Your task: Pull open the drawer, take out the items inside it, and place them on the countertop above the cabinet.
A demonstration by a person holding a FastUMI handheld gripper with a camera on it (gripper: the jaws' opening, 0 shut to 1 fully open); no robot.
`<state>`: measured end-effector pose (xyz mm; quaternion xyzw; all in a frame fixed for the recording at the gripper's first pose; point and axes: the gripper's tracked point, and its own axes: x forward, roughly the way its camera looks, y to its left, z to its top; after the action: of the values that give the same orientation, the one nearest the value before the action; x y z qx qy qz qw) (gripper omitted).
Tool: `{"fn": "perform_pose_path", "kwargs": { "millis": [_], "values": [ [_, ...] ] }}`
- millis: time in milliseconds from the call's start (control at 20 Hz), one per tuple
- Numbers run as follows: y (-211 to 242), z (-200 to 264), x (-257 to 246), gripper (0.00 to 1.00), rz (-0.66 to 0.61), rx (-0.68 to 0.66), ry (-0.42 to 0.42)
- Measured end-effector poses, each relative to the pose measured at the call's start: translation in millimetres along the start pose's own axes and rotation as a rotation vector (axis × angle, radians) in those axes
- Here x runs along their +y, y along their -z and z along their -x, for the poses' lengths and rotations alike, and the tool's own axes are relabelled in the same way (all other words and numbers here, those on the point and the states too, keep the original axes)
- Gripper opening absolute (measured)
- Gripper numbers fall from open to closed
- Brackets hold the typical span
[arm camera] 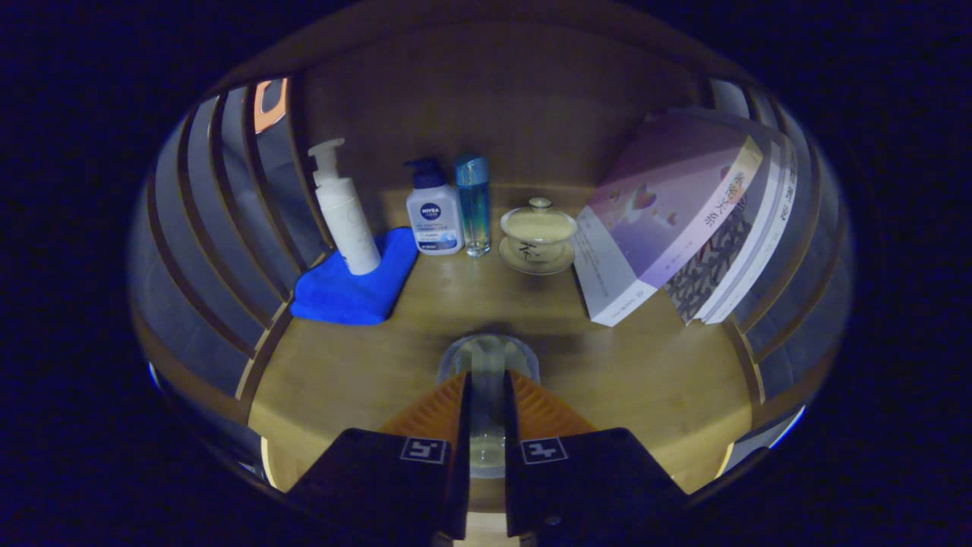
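Tongs (487, 395): nearly closed, both fingers pressing on a clear glass cup (487, 361), which is sitting low over the near part of the wooden tabletop (645, 372).
Far left: white pump bottle (345, 209) standing on a blue cloth (357, 292).
Far centre: white bottle with dark pump (433, 213), blue-capped clear bottle (474, 205), lidded tea bowl on saucer (538, 235), all standing in a row.
Far right: books (683, 220) leaning against the slatted side.
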<state>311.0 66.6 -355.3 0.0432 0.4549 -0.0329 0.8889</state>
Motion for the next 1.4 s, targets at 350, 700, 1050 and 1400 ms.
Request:
{"fn": "perform_pose_path", "kwargs": {
  "millis": [350,700,1050,1400],
  "values": [
    [4,43,0,0.43,0.031,-0.112,0.013],
    [36,132,29,0.59,0.087,-0.254,-0.092],
    [70,216,33,0.81,0.089,-0.444,-0.158],
    [141,255,32,0.97,0.099,-0.591,-0.144]
  ]
}}
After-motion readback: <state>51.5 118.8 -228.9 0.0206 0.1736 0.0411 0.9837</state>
